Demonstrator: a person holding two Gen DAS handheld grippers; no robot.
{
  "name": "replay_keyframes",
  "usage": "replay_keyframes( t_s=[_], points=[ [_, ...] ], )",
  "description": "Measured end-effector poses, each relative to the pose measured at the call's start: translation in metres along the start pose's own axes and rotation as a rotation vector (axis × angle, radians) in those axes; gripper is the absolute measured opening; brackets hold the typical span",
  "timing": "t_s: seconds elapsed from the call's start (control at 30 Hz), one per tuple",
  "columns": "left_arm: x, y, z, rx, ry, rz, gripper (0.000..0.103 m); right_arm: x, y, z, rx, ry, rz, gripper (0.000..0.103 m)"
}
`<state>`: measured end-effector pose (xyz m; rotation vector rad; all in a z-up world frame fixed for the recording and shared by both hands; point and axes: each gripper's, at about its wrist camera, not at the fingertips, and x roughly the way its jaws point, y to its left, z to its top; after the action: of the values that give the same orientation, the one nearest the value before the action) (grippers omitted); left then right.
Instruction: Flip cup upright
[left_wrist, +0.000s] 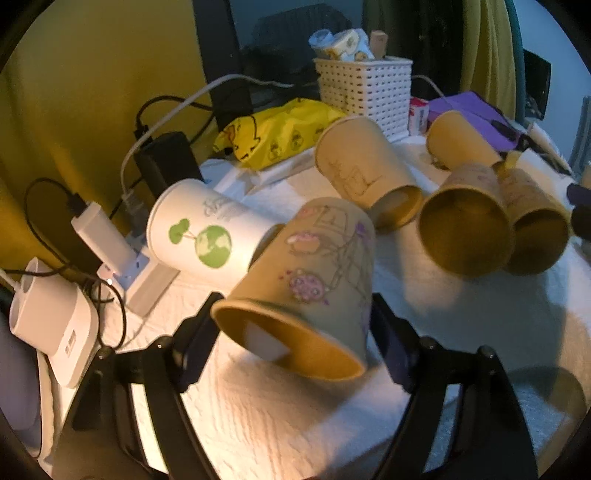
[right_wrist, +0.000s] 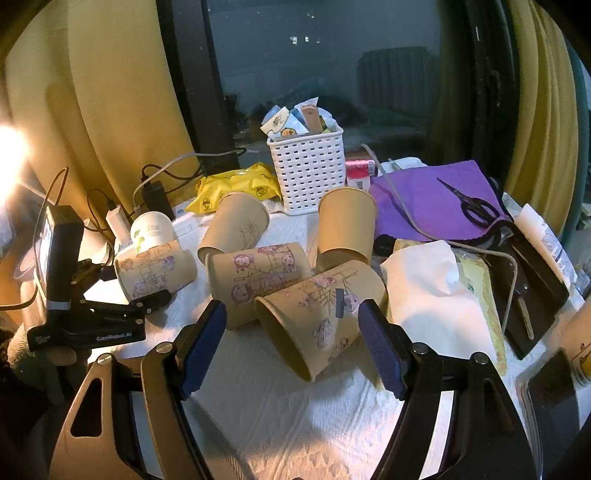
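Several paper cups lie on their sides on a white cloth. In the left wrist view my left gripper (left_wrist: 291, 325) is shut on a tan cup with pink flowers (left_wrist: 310, 280), tilted, mouth toward the camera, held just above the cloth. The same cup (right_wrist: 155, 271) and left gripper (right_wrist: 147, 295) show at the left of the right wrist view. My right gripper (right_wrist: 291, 332) is open around another flowered cup (right_wrist: 321, 310) lying on its side, pads not touching it. A white cup with a green globe (left_wrist: 207, 232) lies behind the held cup.
More tan cups (left_wrist: 465, 229) (right_wrist: 258, 273) lie in a cluster. A white basket (right_wrist: 306, 166), yellow packet (left_wrist: 273, 133), purple cloth with scissors (right_wrist: 472, 206), tissue (right_wrist: 428, 280), chargers and cables (left_wrist: 55, 317) crowd the edges.
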<state>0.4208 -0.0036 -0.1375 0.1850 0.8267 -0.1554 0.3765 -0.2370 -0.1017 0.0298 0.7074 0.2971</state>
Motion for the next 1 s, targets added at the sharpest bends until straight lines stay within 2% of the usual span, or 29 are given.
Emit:
replay_keyframes(
  t_s=[0.17, 0.47, 0.73, 1.0],
  points=[
    [-0.026, -0.004, -0.007, -0.011, -0.017, -0.039, 0.078, -0.013, 0.003, -0.001, 0.001, -0.008, -0.003, 0.077],
    [-0.097, -0.023, -0.031, -0.015, -0.067, -0.120, 0.078, -0.052, 0.013, -0.017, -0.008, -0.026, -0.014, 0.077],
    [-0.154, -0.054, -0.070, 0.024, -0.099, -0.179, 0.078, -0.090, 0.020, -0.048, -0.004, -0.018, -0.028, 0.077],
    [-0.179, -0.090, -0.114, 0.077, -0.072, -0.256, 0.078, -0.115, 0.026, -0.088, -0.009, 0.022, -0.034, 0.077]
  ],
)
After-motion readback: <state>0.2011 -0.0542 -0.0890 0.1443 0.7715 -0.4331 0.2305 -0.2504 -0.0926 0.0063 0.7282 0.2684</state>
